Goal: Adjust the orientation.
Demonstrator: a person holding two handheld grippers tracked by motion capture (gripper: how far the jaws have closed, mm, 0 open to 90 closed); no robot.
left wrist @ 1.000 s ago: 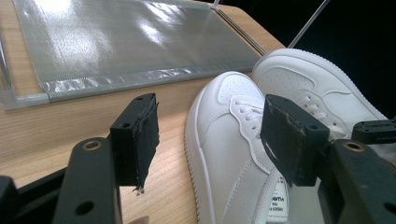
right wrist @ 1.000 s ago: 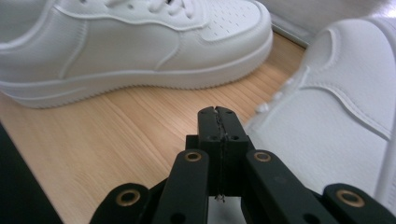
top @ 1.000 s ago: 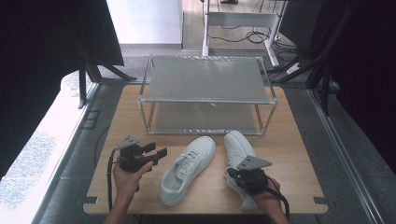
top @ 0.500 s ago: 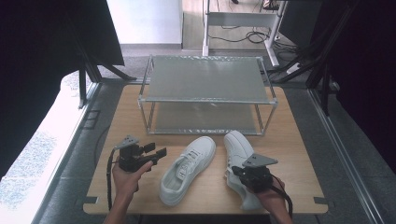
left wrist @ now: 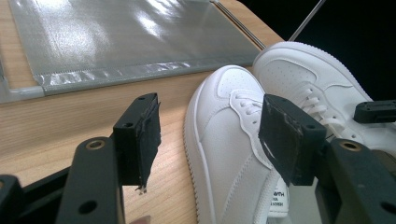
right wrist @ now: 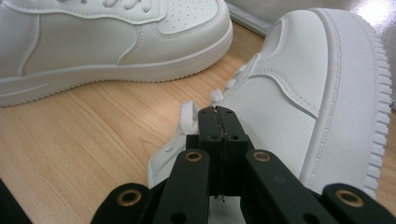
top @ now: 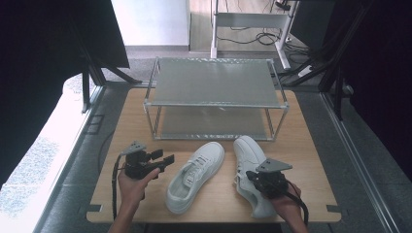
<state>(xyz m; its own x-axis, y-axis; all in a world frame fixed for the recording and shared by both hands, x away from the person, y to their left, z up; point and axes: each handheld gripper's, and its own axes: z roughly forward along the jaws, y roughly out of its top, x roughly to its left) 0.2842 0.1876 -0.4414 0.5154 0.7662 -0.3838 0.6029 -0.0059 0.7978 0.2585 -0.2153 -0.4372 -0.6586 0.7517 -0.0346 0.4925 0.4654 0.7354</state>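
Two white sneakers lie side by side on the wooden table (top: 311,145). The left shoe (top: 194,177) (left wrist: 219,93) (right wrist: 93,42) points up and to the right. The right shoe (top: 248,153) (left wrist: 299,74) (right wrist: 289,93) points away from me. My left gripper (top: 163,158) (left wrist: 210,135) is open, held just left of the left shoe with its jaws aimed at the toe. My right gripper (top: 252,175) (right wrist: 218,114) is shut over the right shoe. Its tips are at the laces near the tongue. I cannot tell whether a lace is pinched between the pads.
A metal two-shelf rack (top: 214,80) (left wrist: 102,37) stands at the back of the table, just beyond the shoes' toes. Bare wood lies to the left and right of the shoes. Dark curtains and stand legs surround the table.
My right gripper has shifted slightly down and to the right along the right shoe. The left gripper and left shoe have stayed put.
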